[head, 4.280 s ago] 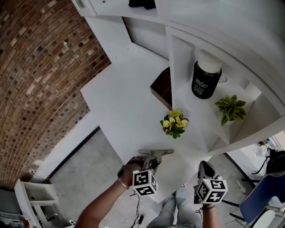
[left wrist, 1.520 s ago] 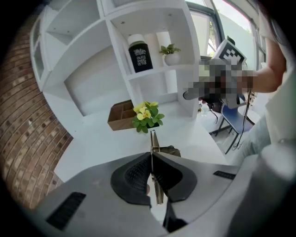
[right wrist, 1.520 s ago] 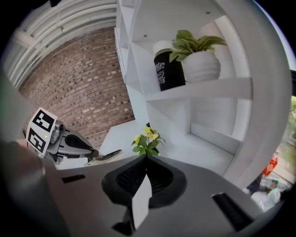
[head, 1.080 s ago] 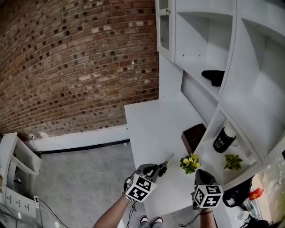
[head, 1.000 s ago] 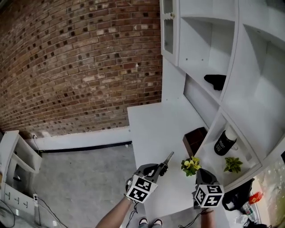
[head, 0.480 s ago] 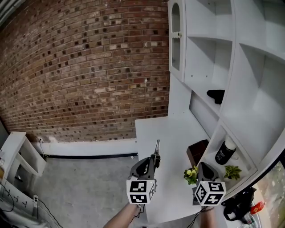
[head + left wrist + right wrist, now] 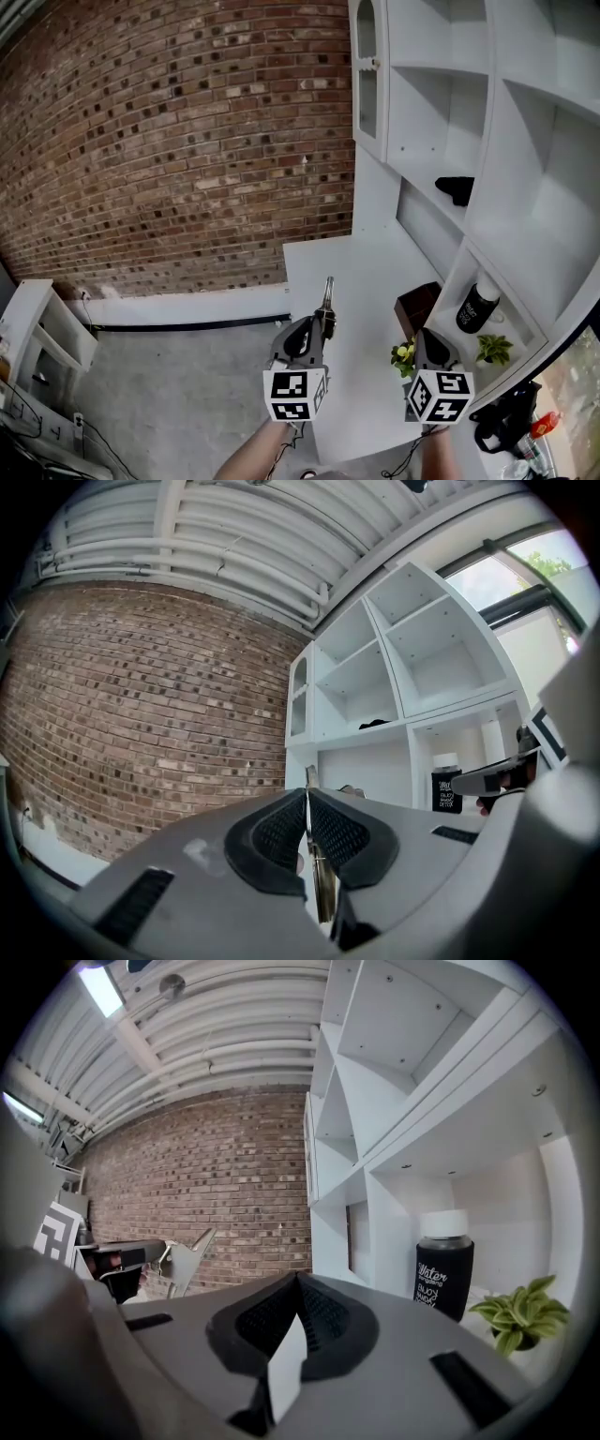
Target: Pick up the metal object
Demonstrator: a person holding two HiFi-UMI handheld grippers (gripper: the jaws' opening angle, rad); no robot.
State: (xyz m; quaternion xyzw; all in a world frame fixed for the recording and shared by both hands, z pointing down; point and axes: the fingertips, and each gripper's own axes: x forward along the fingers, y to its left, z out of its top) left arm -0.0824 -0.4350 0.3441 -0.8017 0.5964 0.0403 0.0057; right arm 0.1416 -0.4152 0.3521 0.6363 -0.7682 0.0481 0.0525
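the metal object point(image 7: 328, 292) is a thin, flat, silvery strip, clamped edge-on between the ribbed black pads of the left gripper point(image 7: 322, 323) and held above the left part of the white desk point(image 7: 370, 267). a second ago it slanted right toward the flowers; now it stands nearly straight, tip pointing toward the desk's far end. in the left gripper view the strip point(image 7: 324, 883) runs up the seam where the two pads close on it.

the right gripper point(image 7: 424, 345) hovers over the desk's near right corner, pads pressed together at their tips – a pale wedge shows below them, and i cannot tell what it is. two grippers, each with one black-and-white marker cube.

toward the desk's right edge: one dark brown box point(image 7: 415, 306) and one small plant with yellow flowers point(image 7: 404, 354). in the shelves right of the desk: one black bottle point(image 7: 476, 305) with a white cap, one green leafy plant point(image 7: 494, 348), one dark item point(image 7: 456, 188) higher up. rough red brick wall point(image 7: 169, 141) behind the desk.
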